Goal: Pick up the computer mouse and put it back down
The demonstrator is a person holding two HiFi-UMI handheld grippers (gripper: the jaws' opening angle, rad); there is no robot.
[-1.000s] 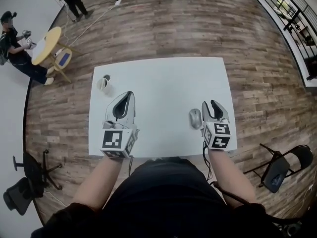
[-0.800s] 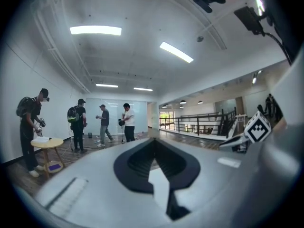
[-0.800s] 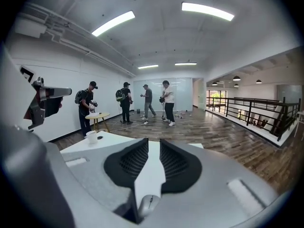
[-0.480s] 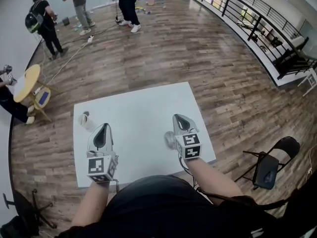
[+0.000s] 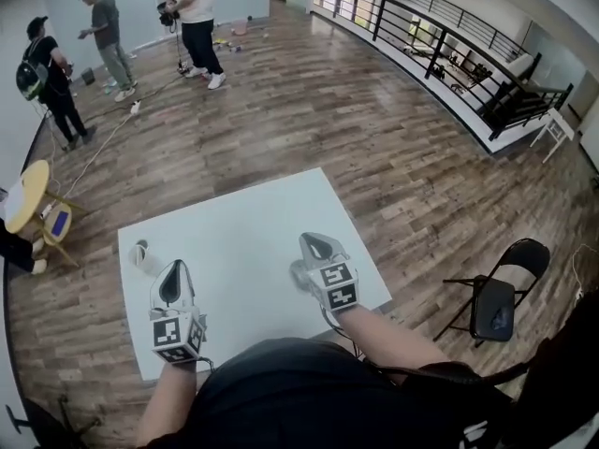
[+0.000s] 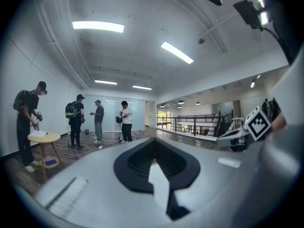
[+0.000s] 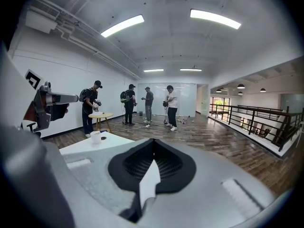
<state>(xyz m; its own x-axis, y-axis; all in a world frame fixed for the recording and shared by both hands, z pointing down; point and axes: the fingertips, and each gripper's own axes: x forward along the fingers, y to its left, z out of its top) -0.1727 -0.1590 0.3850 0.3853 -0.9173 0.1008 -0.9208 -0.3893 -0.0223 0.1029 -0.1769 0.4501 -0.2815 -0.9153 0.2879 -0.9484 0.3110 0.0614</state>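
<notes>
My right claw (image 5: 316, 242) is pinched together on nothing, computer mouse (image 5: 299, 274) lying on the counter (image 5: 234, 241) just beside its left flank; left claw (image 5: 174, 269) together too.

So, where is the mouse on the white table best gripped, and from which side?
Probably across its two long flanks, at mid-length. The mouse lies flat, a low rounded oval, seemingly lengthwise parallel to the right tongs shut beside it; so open those and come from above, along its length.
</notes>
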